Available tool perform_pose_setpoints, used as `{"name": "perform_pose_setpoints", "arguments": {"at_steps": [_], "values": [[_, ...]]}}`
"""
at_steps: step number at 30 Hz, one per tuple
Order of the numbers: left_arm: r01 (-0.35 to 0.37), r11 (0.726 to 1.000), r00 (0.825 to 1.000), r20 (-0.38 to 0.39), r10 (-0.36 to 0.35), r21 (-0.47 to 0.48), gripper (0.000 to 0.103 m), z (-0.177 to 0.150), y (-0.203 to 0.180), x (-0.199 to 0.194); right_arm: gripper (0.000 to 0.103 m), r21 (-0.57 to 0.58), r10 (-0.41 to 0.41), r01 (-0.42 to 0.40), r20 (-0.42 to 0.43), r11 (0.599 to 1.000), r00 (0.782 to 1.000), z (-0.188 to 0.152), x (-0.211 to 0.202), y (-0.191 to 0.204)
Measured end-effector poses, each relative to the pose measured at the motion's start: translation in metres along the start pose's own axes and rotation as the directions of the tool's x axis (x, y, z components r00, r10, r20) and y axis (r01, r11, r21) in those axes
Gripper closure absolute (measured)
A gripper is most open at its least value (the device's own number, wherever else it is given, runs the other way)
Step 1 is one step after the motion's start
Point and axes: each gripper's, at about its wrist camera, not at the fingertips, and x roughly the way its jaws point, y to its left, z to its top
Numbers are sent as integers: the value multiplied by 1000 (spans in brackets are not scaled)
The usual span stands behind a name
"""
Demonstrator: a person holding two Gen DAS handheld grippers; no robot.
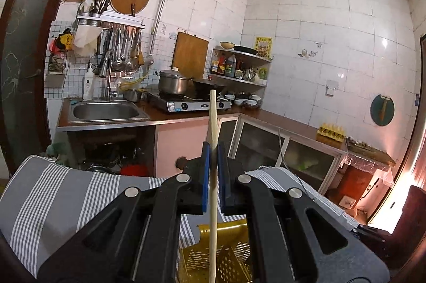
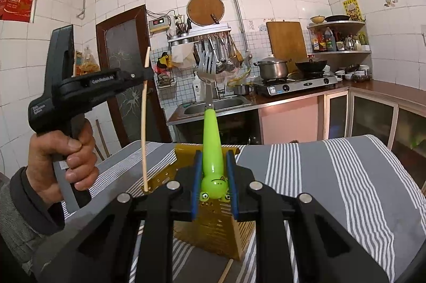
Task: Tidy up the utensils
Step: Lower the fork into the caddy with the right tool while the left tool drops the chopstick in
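My left gripper (image 1: 213,149) is shut on a pale wooden chopstick (image 1: 213,112) that stands nearly upright between the blue pads. In the right wrist view the left gripper (image 2: 146,75) is at the left, held by a person's hand (image 2: 72,157). The chopstick (image 2: 143,123) has its lower tip at the left rim of a yellow perforated utensil basket (image 2: 213,227). My right gripper (image 2: 213,157) is shut on the green frog-faced handle of a fork (image 2: 210,133), tines up, right above the basket. The basket (image 1: 226,256) also shows below the left gripper.
The basket stands on a table covered with a grey, white-striped cloth (image 2: 332,176). A loose wooden stick (image 2: 226,272) lies on the cloth in front of the basket. Behind are a sink (image 1: 106,111), a gas stove (image 1: 197,103) with a pot and wok, and hanging ladles (image 2: 221,53).
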Motion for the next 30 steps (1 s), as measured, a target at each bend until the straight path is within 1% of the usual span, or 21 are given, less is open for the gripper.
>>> {"name": "perform_pose_setpoints", "arguments": {"at_steps": [5, 6, 9, 11, 15, 21, 30], "values": [[-11, 1000, 999, 42, 11, 15, 99, 7, -5, -6, 85, -4, -5, 5, 22, 1000, 1000, 4, 6, 1], [-18, 1000, 998, 60, 17, 16, 99, 7, -5, -8, 85, -3, -6, 6, 22, 1000, 1000, 3, 10, 1], [-13, 1000, 997, 71, 12, 11, 99, 5, -5, -4, 85, 8, -5, 5, 12, 1000, 1000, -2, 20, 2], [-23, 999, 996, 83, 21, 22, 99, 2, -5, 0, 85, 15, -9, 9, 1, 1000, 1000, -7, 28, 1], [-8, 1000, 997, 74, 7, 13, 99, -6, -5, 11, 85, 21, -17, 18, -21, 1000, 1000, -14, 38, -2], [-6, 1000, 999, 35, 5, 4, 99, -19, -3, 26, 85, 23, -37, 38, -66, 999, 997, -26, 51, -6], [-11, 1000, 1000, 16, 11, 9, 99, -24, 1, 37, 85, 21, -57, 59, -117, 998, 992, -34, 68, -6]]}}
